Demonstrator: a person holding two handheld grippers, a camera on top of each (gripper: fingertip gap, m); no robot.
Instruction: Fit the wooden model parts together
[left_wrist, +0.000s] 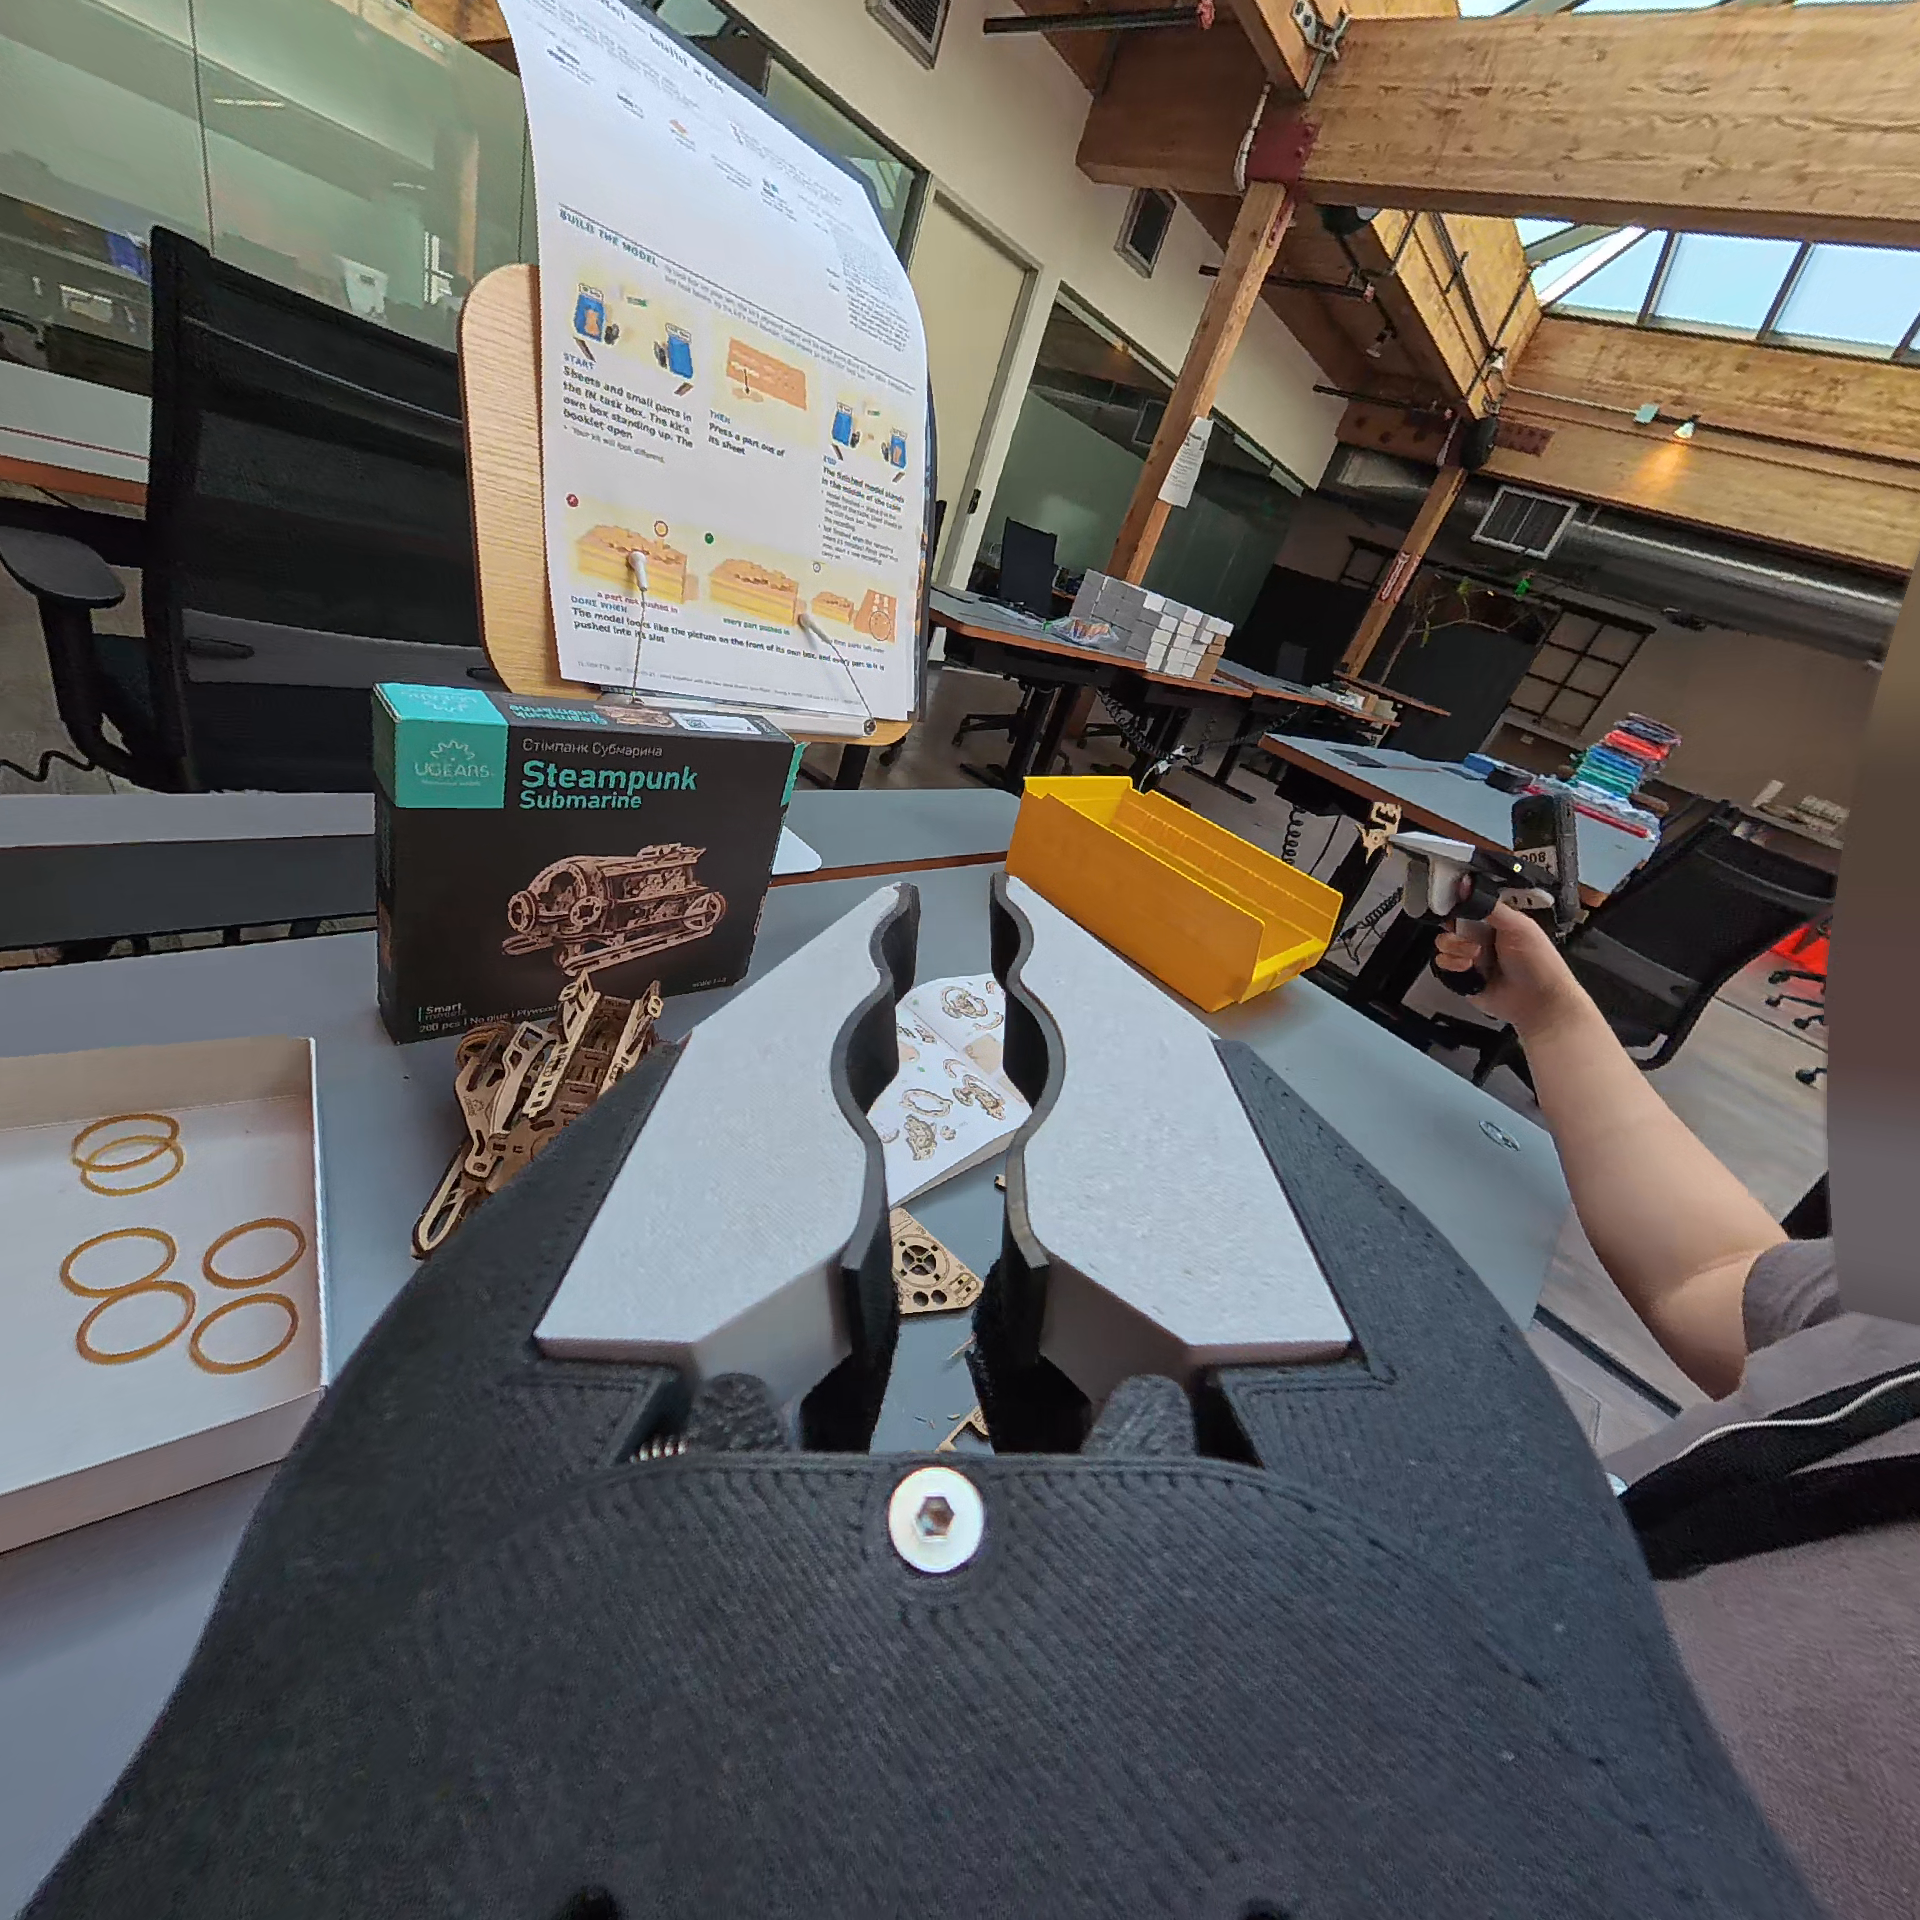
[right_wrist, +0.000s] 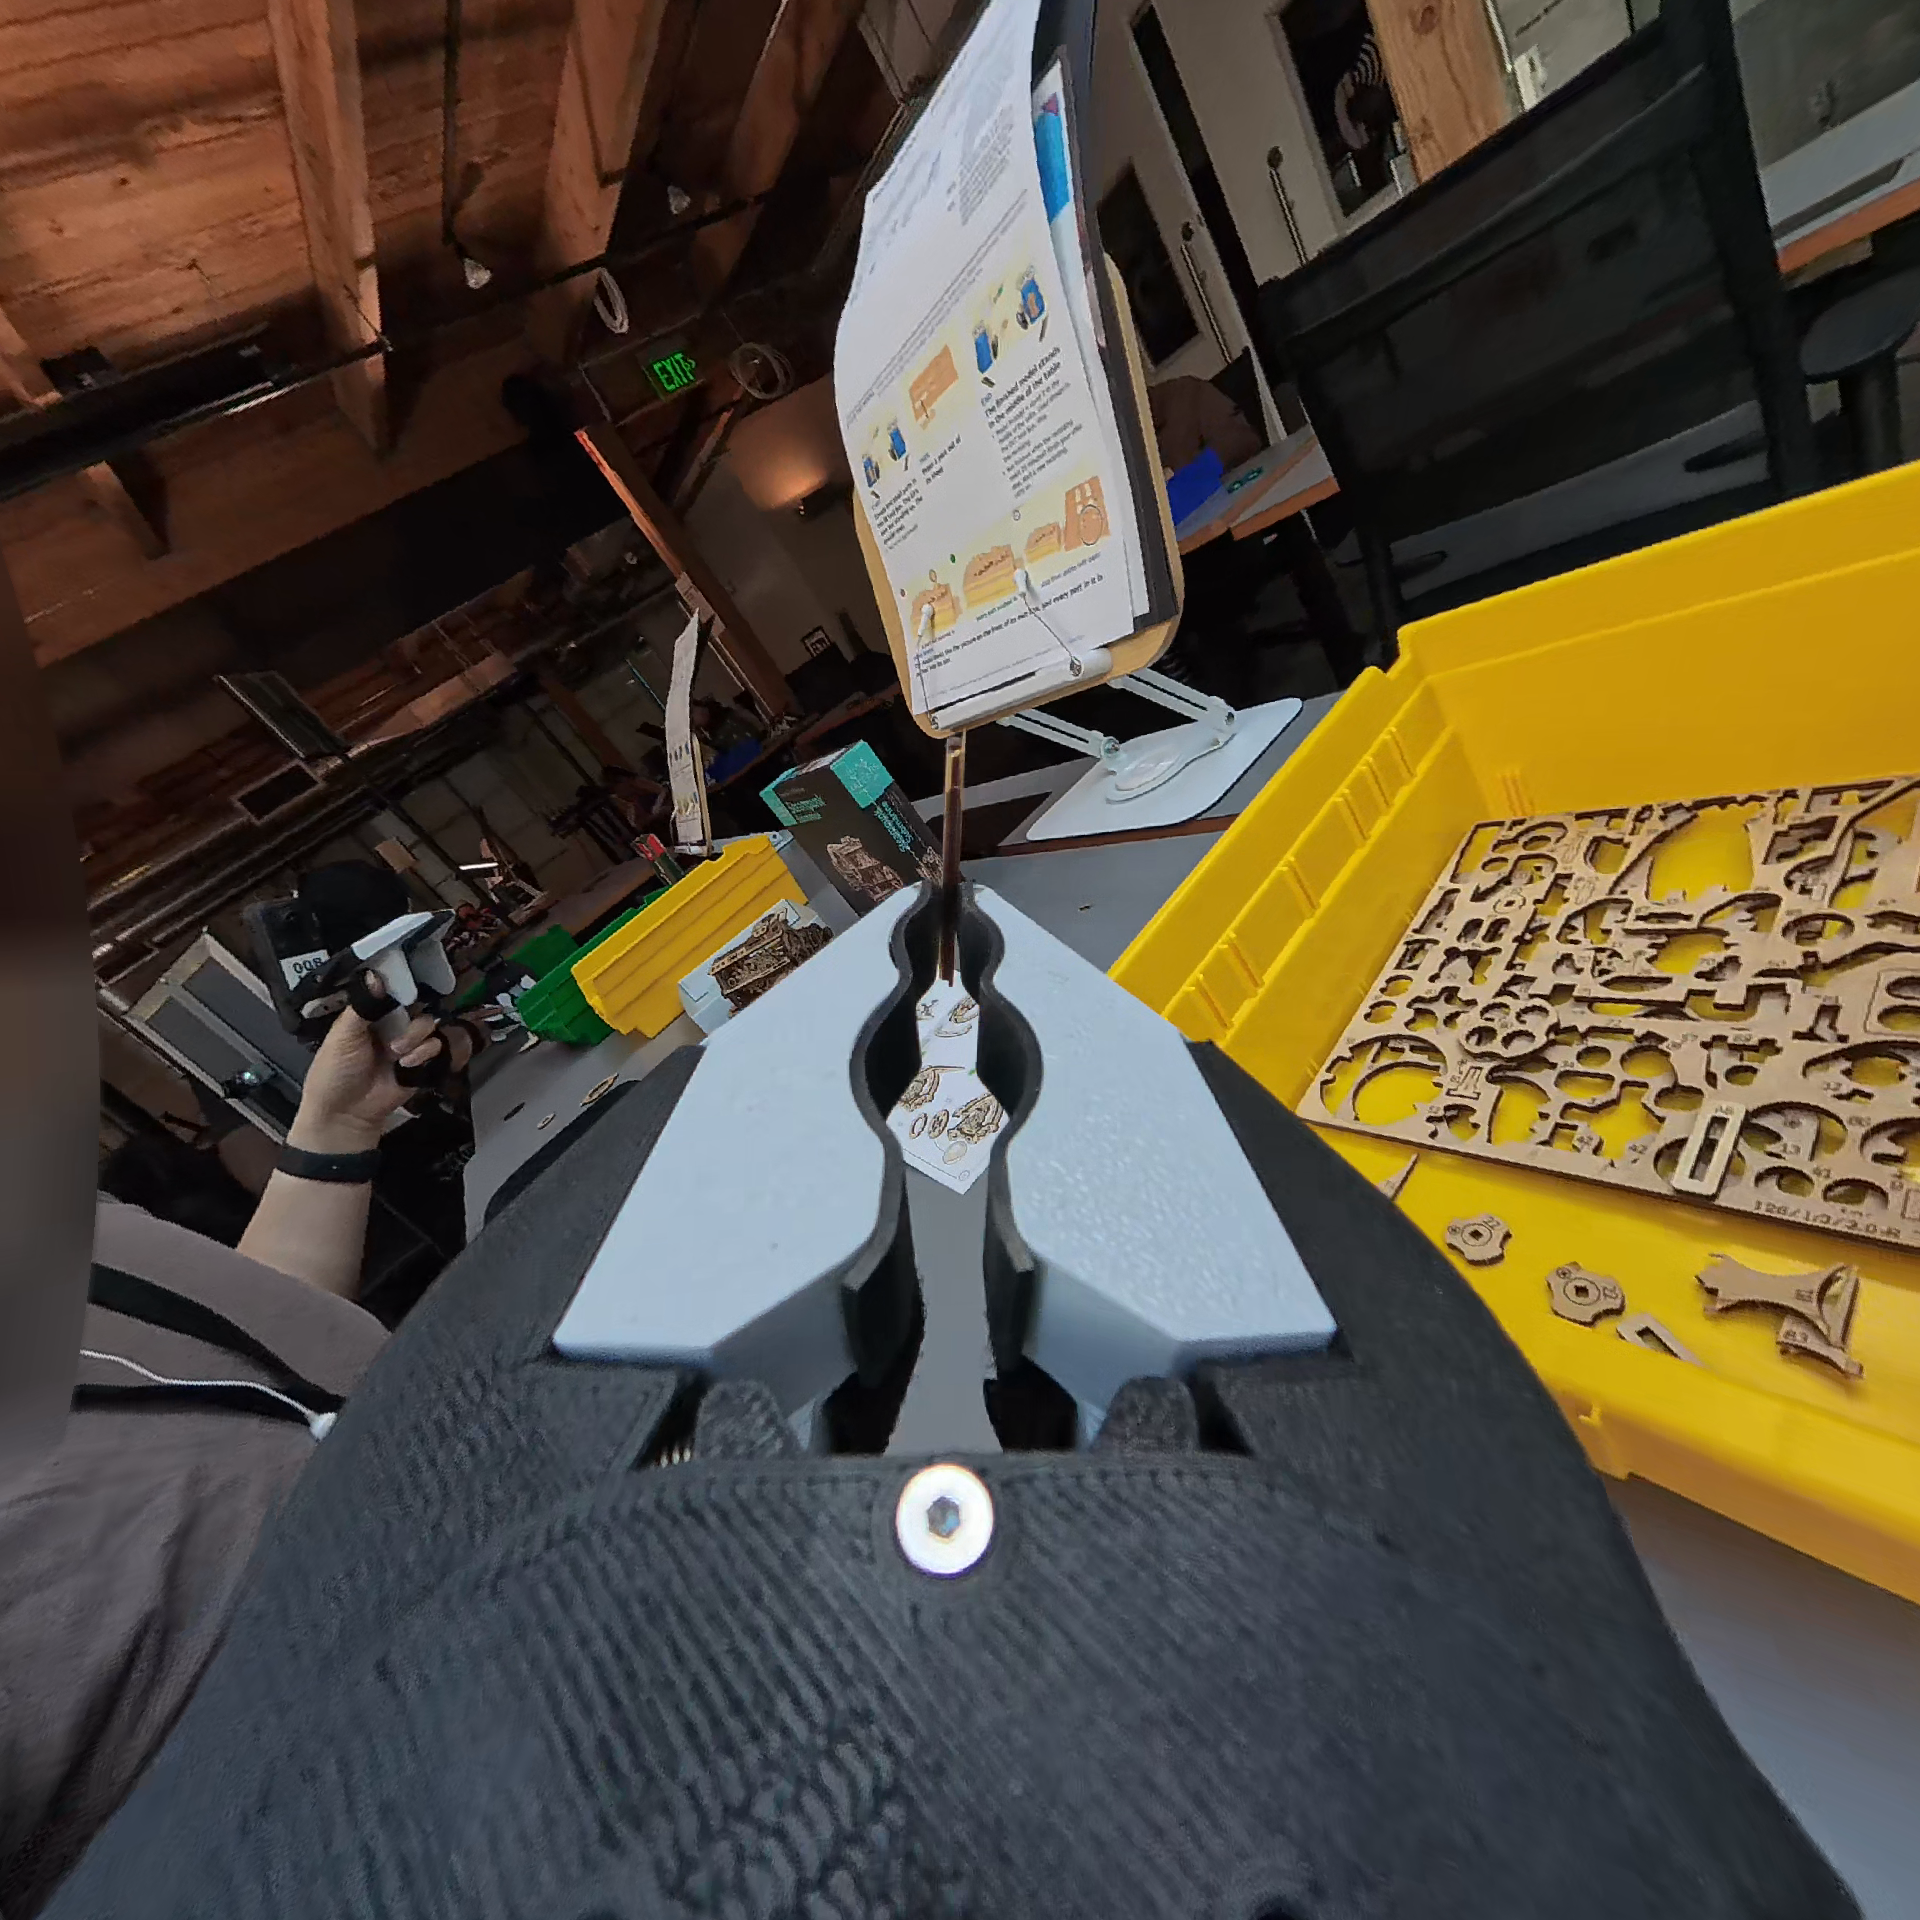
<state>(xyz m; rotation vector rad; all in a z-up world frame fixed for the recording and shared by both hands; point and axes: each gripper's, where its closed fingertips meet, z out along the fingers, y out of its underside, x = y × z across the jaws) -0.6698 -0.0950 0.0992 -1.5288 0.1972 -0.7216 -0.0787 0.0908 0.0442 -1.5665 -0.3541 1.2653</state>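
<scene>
Now, line by line:
Left gripper (left_wrist: 951, 914): its grey-and-black fingers stand parted with nothing between them, raised above the grey table (left_wrist: 1351, 1060).
Right gripper (right_wrist: 948, 914): its fingertips are pinched on a thin flat wooden model piece (right_wrist: 951, 831), seen edge-on and standing upright out of the tips.
Partly built wooden model (left_wrist: 540, 1081): lies on the table just in front of the dark kit box (left_wrist: 582, 862), left of the left gripper's fingers.
Open white instruction booklet (left_wrist: 951, 1070): flat on the table, seen between the left fingers, with a small loose wooden part (left_wrist: 925, 1262) nearer.
Yellow plastic bin (right_wrist: 1299, 883): beside the right gripper, holding a punched-out wooden parts sheet (right_wrist: 1621, 1039) and a few loose wooden pieces (right_wrist: 1579, 1294).
Shallow white tray (left_wrist: 291, 1195): far left, with tan rubber bands (left_wrist: 135, 1262) in it.
Printed instruction sheet (left_wrist: 727, 395): upright on a wooden stand behind the kit box.
</scene>
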